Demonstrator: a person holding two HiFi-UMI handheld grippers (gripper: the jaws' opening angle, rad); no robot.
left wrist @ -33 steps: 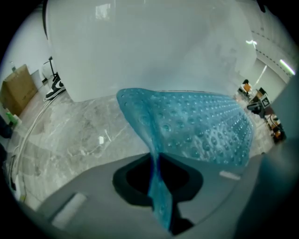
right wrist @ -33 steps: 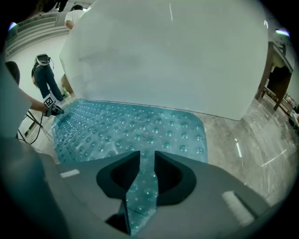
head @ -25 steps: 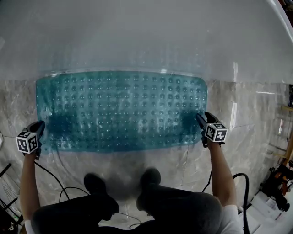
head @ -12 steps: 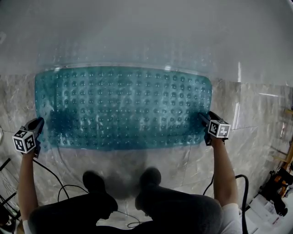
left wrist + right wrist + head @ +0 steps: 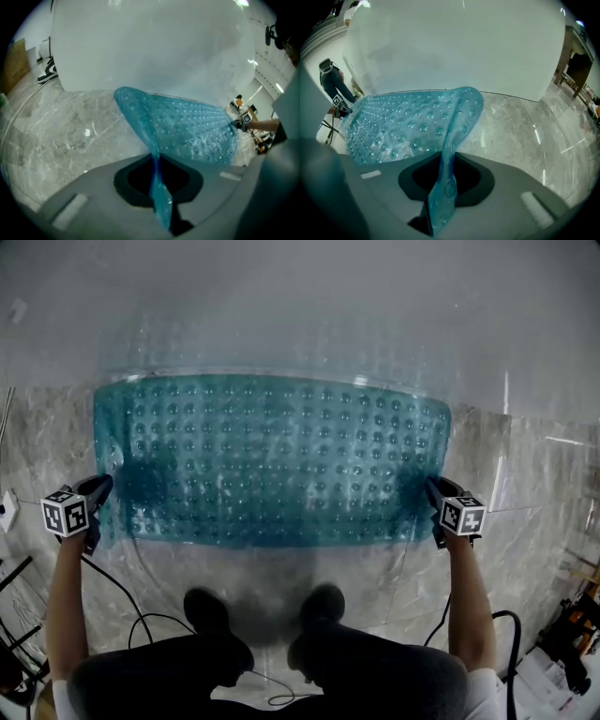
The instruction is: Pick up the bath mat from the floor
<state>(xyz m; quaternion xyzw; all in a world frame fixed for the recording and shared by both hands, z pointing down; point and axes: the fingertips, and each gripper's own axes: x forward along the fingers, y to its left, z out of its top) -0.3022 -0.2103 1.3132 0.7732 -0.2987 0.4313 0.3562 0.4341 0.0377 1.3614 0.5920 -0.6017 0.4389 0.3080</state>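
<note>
A translucent teal bath mat [image 5: 272,460] with rows of suction bumps lies spread on the marble floor against a white wall. My left gripper [image 5: 101,487] is shut on the mat's left end, and the thin edge [image 5: 157,173] runs pinched between its jaws. At the mat's right end, my right gripper [image 5: 433,487] has jaws closing on the mat's folded edge [image 5: 443,180], which stands upright between them. Both ends of the mat [image 5: 408,126] curl up off the floor.
A white panel [image 5: 300,306] rises right behind the mat. The person's two dark shoes [image 5: 211,610] [image 5: 323,601] stand just in front of it. A black cable [image 5: 131,615] trails on the floor at the left, and clutter [image 5: 572,652] sits at the bottom right.
The mat's two ends have risen and curled inward. Both grippers have shifted slightly right and lower in the head view, staying at the mat's ends.
</note>
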